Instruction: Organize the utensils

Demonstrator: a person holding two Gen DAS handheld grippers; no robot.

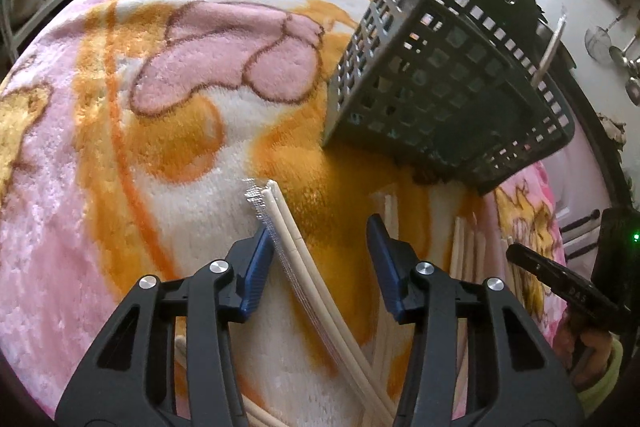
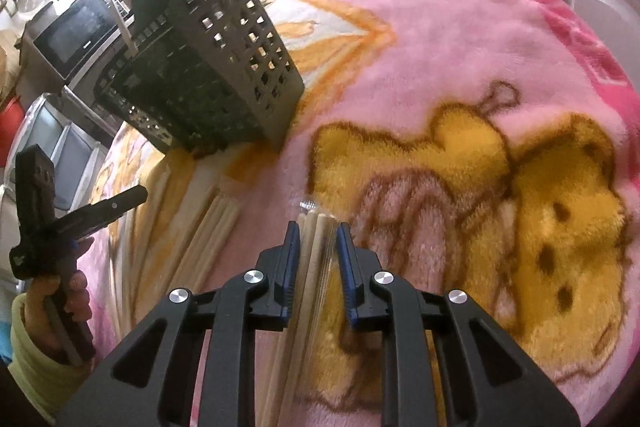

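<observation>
Two grippers: left gripper [image 1: 320, 259] spread over chopsticks [image 1: 304, 259]; right gripper [image 2: 318, 259] around wrapped chopsticks [image 2: 314, 267], pinch unclear, ends hidden.

Ahead-right of left gripper [image 1: 322, 247]: slotted basket [image 1: 436, 75] blocks the way.
Ahead-left: blanket [image 1: 140, 107] lies bare and open.
Under the jaws: wrapped chopsticks [image 1: 288, 227] cross the path.
Right gripper [image 2: 318, 251]: loose chopsticks [image 2: 216, 227] to its left, open blanket to its right.
</observation>
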